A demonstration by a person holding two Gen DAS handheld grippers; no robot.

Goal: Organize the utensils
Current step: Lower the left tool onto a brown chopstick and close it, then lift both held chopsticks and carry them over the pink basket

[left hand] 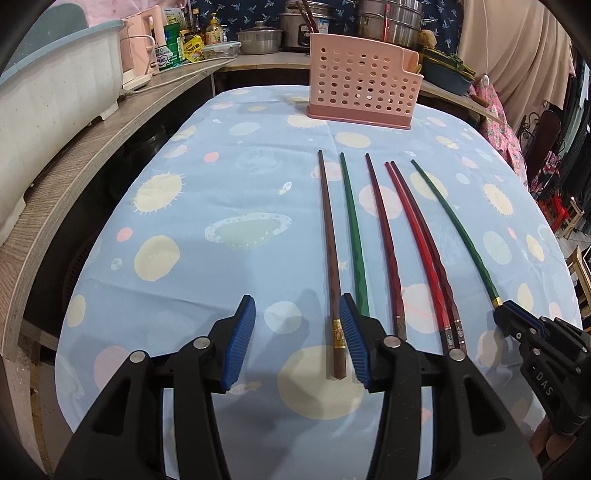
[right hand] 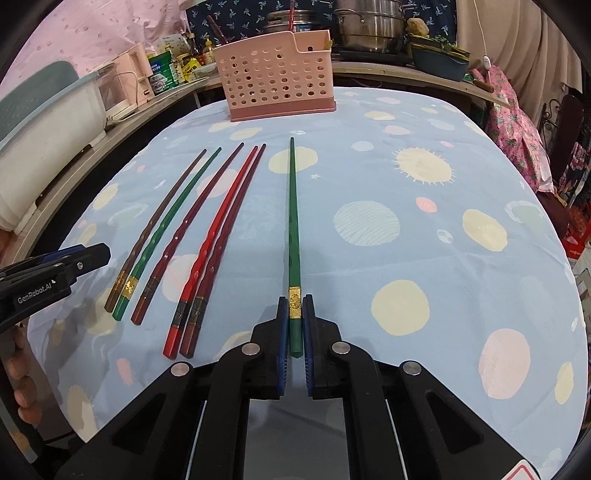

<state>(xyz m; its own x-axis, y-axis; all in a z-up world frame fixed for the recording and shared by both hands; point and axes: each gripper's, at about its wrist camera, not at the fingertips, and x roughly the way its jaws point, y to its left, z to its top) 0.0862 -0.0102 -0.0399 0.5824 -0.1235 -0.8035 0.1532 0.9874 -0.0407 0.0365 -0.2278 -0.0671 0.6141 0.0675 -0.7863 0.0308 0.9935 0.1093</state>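
Observation:
Several chopsticks lie side by side on the blue planet-print tablecloth [left hand: 221, 206]: a brown one [left hand: 328, 236], a green one [left hand: 352, 229], a dark red one [left hand: 384, 236], a red and maroon pair [left hand: 417, 236], and a second green chopstick [right hand: 294, 229] at the right. My right gripper [right hand: 294, 310] is shut on that green chopstick's gold-banded end; it also shows in the left wrist view [left hand: 511, 314]. My left gripper [left hand: 297, 317] is open, its right pad beside the brown chopstick's end. A pink perforated utensil holder [left hand: 360, 90] stands at the far end.
A wooden counter [left hand: 92, 147] curves along the left with a white tub [left hand: 48, 99], bottles and a pink appliance. Steel pots [right hand: 369, 26] stand behind the holder. Pink cloth [right hand: 513, 122] hangs at the right table edge.

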